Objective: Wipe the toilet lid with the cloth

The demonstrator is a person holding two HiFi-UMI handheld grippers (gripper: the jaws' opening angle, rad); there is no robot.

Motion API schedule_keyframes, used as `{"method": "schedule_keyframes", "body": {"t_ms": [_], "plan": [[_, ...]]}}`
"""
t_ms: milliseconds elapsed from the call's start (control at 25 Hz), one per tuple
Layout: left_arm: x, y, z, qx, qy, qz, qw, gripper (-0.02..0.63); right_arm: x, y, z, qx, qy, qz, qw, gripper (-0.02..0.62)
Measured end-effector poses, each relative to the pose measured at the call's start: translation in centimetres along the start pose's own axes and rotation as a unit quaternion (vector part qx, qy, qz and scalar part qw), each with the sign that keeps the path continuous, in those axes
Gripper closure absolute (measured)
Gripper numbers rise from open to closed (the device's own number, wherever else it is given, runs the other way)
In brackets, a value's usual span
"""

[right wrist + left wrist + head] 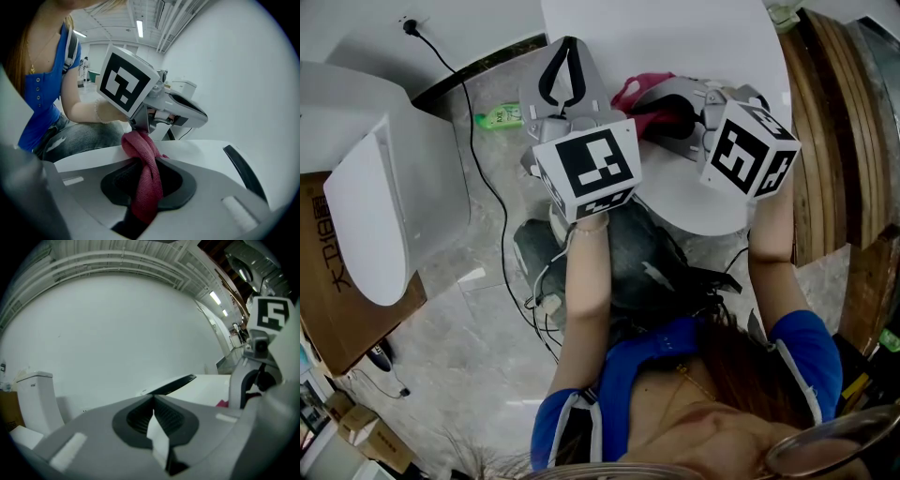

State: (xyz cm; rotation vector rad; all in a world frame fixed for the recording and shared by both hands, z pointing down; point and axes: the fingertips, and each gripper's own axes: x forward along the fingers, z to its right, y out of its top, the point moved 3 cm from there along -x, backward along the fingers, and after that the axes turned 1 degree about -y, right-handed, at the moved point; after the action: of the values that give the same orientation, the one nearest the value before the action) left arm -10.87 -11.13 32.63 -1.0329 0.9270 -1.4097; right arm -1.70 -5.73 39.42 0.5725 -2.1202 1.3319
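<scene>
Seen from the head view, the person bends over a white toilet lid (694, 47) that fills the upper middle and upper right of the frame. Both forearms reach up from the lower centre, each with a gripper held out in front of the blue top. The left forearm rises straight up the middle. The left hand (589, 225) sits under the marker cube, and the left gripper (565, 56) points to the top of the frame, over the lid's left edge. In the left gripper view its jaws meet at the tips (152, 397) with nothing clamped between them. The right forearm climbs the right side. The right gripper (654, 112) is turned towards the left of the frame, so its tips come in just beside the left gripper. Its jaws (146, 161) are pinched tight on a twisted red cloth (145, 178). The free end of the cloth (639, 92) bunches beyond the tips at the lid's (201, 147) near edge, just under the left gripper's cube. Whether the cloth presses on the lid cannot be told. At the left of the frame stands a second toilet (375, 187). A green bottle (499, 117) and a black cable (473, 150) lie on the floor between it and the grippers.
</scene>
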Motion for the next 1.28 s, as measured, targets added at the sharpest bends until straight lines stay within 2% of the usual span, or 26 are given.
{"method": "schedule_keyframes", "body": {"t_ms": [1280], "plan": [[-0.5,-0.3,0.0,0.007,-0.006,-0.004,1.0000,0.603,-0.9,0.5,-4.1,-0.011,0.006,0.007,1.000,0.520]]}}
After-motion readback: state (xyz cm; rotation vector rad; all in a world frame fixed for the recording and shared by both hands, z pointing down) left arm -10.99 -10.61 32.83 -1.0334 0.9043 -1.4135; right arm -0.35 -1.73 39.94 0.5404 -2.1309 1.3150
